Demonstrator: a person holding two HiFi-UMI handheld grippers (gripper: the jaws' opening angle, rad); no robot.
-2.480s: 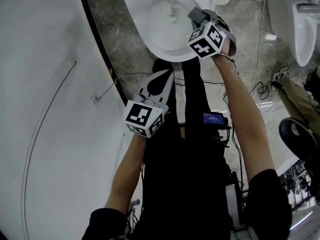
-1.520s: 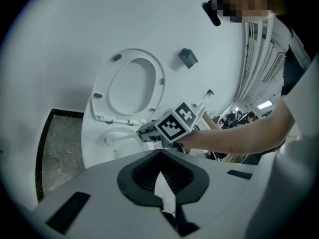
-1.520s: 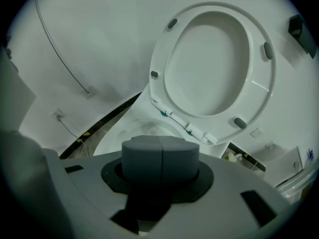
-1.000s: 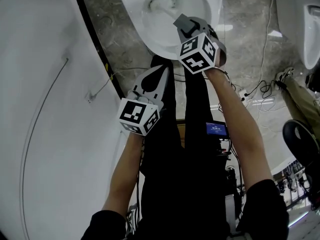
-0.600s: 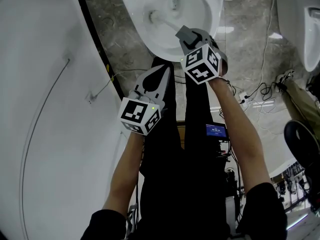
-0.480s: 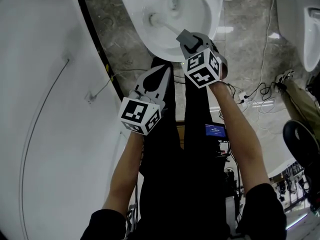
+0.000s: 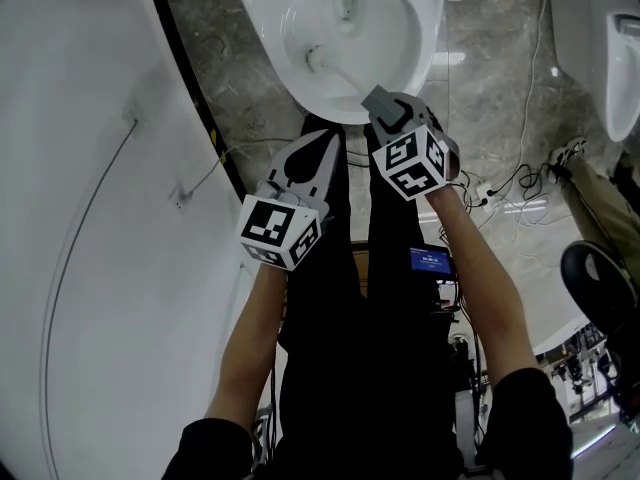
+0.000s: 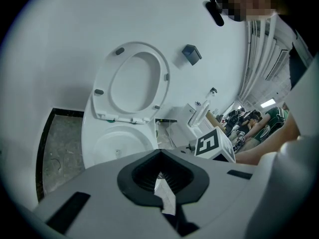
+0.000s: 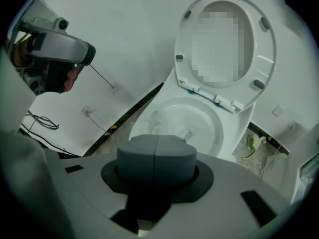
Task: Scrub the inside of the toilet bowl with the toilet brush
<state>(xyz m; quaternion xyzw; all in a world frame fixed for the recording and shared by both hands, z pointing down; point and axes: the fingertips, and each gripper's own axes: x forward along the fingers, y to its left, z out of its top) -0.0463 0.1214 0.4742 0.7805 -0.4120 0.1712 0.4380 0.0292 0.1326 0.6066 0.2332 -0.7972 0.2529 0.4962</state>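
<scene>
A white wall panel (image 7: 80, 218) fills the left side of the head view, with a thin cable (image 7: 205, 181) running down it and a dark strip along its edge against the grey stone floor (image 7: 235, 88). Just right of it the left gripper (image 7: 326, 143) hangs low over the person's dark trousers, near the front of the toilet bowl (image 7: 425, 18) but outside it. In the left gripper view its dark pads (image 8: 160, 156) meet at the tip with only an empty hollow behind them, so this claw is closed on nothing. That view looks up at the raised seat (image 8: 130, 81) and catches the other gripper's marker cube (image 8: 212, 144) to the right.

The toilet brush (image 7: 330, 66) lies inside the bowl. Its head rests against the left inner wall, and its pale handle slants down and right over the front rim into the right gripper (image 7: 384, 104). This claw is clamped narrow on the handle's end. In the right gripper view the two grey pads (image 9: 157, 156) press flat together along a centre seam and hide the brush beneath them, with the open bowl (image 9: 219, 133) straight ahead.

Farther right, loose cables (image 7: 512, 183) lie on the floor, and another white fixture (image 7: 612, 58) stands at the edge.
</scene>
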